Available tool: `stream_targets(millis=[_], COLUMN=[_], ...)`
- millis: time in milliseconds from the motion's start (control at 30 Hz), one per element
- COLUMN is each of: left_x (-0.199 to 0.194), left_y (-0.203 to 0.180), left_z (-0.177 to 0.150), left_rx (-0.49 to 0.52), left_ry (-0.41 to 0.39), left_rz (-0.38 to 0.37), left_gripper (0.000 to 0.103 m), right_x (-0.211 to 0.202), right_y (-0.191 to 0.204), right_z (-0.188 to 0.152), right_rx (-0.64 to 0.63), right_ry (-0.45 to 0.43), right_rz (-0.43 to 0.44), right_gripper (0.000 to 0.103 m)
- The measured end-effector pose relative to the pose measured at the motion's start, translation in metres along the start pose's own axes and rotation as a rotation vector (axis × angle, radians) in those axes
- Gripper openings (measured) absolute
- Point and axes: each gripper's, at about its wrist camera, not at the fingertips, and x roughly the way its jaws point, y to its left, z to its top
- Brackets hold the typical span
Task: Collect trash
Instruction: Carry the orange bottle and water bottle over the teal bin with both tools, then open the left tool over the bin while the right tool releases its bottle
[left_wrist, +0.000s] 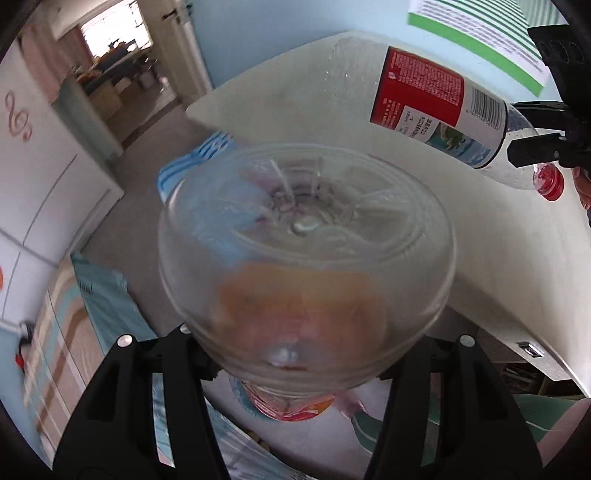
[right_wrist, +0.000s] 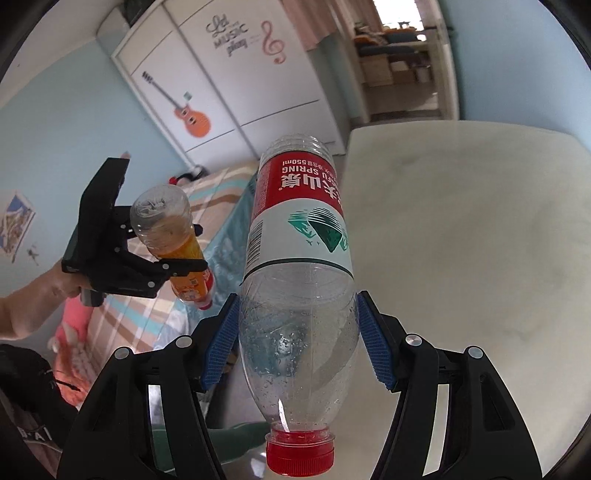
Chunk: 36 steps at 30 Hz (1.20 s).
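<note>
My left gripper (left_wrist: 295, 354) is shut on a clear bottle with an orange label (left_wrist: 306, 258), its base towards the camera, held in the air. The same bottle (right_wrist: 173, 236) and the left gripper (right_wrist: 184, 247) show in the right wrist view at left. My right gripper (right_wrist: 297, 339) is shut on an empty water bottle with a red and white label (right_wrist: 299, 266) and a red cap pointing back at the camera. That water bottle (left_wrist: 436, 107) and the right gripper (left_wrist: 535, 129) show at the upper right of the left wrist view. Both bottles hang above the table edge.
A white table (right_wrist: 461, 240) fills the right side. A bed with striped teal bedding (right_wrist: 218, 206) lies to the left. A white wardrobe with a guitar sticker (right_wrist: 229, 85) stands behind, and a doorway (right_wrist: 402, 55) opens at the back. A blue slatted basket (left_wrist: 192, 166) sits below the table corner.
</note>
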Motion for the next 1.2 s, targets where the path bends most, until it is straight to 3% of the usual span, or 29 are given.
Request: stream_targets(millis=[133, 367, 533, 667, 867, 933, 967, 1067, 1200], left_x=[0.043, 0.122, 0.185, 0.245, 0.32, 0.338, 0.345, 0.357, 0.343], left_y=[0.054, 0.109, 0.142, 0.166, 0.172, 0.172, 0.171, 0.164, 0.151], left_z=[-0.067, -0.148, -0.211, -0.239, -0.283, -0.292, -0.299, -0.313, -0.317], left_rx=[-0.128, -0.302, -0.387, -0.441, -0.444, -0.448, -0.456, -0.446, -0.429], left_ry=[0.122, 0.211, 0.283, 0.322, 0.41, 0.454, 0.466, 0.517, 0.51], left_rz=[0.024, -0.04, -0.073, -0.092, -0.102, -0.091, -0.099, -0.078, -0.071], left_gripper=[0.054, 0.054, 0.054, 0.054, 0.054, 0.075, 0.076, 0.082, 0.086], right_x=[0.102, 0.274, 0.375, 0.445, 0.518, 0.536, 0.546, 0.555, 0.55], right_y=[0.043, 0.084, 0.084, 0.072, 0.052, 0.049, 0.046, 0.041, 0.032], right_z=[0.018, 0.001, -0.054, -0.104, -0.161, -0.172, -0.178, -0.189, -0.191], right_rx=[-0.046, -0.091, -0.04, 0.027, 0.185, 0.216, 0.219, 0.23, 0.256], right_ry=[0.118, 0.388, 0.555, 0.654, 0.699, 0.727, 0.748, 0.753, 0.756], right_rz=[0.089, 0.133, 0.1, 0.072, 0.072, 0.091, 0.076, 0.034, 0.026], right_gripper=[0.064, 0.064, 0.064, 0.064, 0.065, 0.066, 0.07, 0.072, 0.072])
